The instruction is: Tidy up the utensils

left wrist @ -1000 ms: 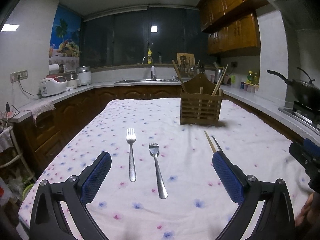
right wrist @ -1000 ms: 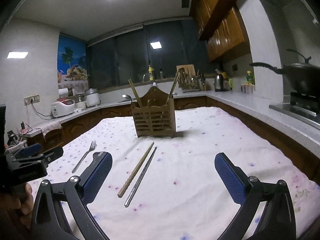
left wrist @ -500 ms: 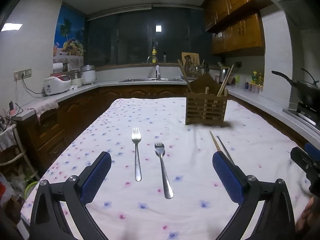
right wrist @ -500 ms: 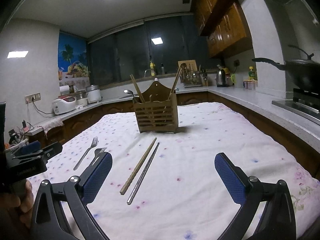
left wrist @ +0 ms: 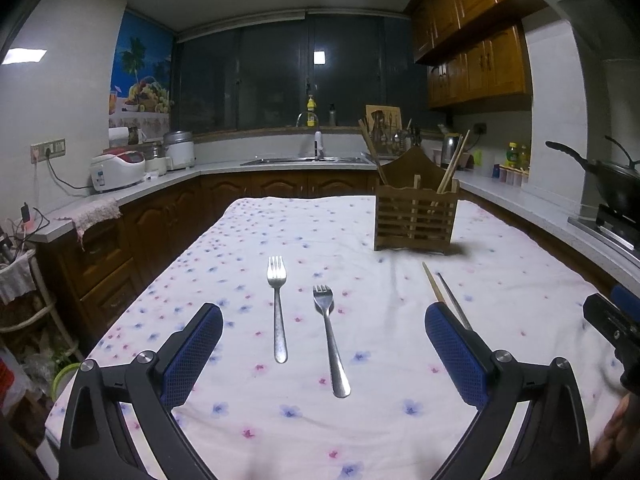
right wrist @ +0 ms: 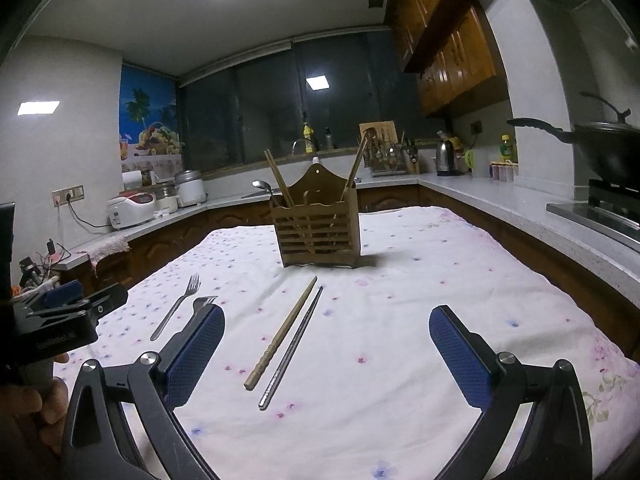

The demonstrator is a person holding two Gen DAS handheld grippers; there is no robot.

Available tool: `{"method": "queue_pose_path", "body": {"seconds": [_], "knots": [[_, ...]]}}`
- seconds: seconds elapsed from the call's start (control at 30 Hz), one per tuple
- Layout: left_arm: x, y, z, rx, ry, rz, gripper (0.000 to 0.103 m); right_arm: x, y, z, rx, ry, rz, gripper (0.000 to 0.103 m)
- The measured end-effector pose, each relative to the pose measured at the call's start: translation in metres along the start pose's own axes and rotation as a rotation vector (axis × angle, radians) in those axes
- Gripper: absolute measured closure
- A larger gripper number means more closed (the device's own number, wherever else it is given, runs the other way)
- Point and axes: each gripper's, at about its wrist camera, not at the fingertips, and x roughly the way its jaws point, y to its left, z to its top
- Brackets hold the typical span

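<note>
Left gripper [left wrist: 324,344]: jaws spread wide, nothing between the blue pads; it hovers above the near edge of the table, and both forks lie in the gap between its fingers.
Longer fork [left wrist: 277,308]: flat on the flowered tablecloth [left wrist: 256,236], tines toward 12 o'clock, handle toward 6.
Shorter fork [left wrist: 330,340]: just beside the longer one at its 3 o'clock, apart from it, set a little nearer the camera, handle slanting toward 5 o'clock.
Wooden chopstick [right wrist: 282,332]: flat on the cloth, running from 7 o'clock up to 1 o'clock toward the holder.
Metal chopstick [right wrist: 292,344]: just beside the wooden one on its 3 o'clock side, almost parallel.
Wooden utensil holder [right wrist: 316,232]: upright at 12 o'clock of the chopsticks, further back on the table; chopsticks and a spoon stand in it.
Right gripper [right wrist: 326,350]: jaws wide apart and empty, hovering with both loose chopsticks lying between its fingers.
</note>
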Motion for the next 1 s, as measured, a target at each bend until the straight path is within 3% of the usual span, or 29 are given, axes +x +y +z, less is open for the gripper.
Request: {"method": "queue_pose_path", "body": {"seconds": [1.0], "knots": [[-0.0089,-0.0009,-0.0044,0.024,-0.032,0.014,0.001,-0.0036,0.002,0.0068,0.004,-0.02,0.018,0.0]]}}
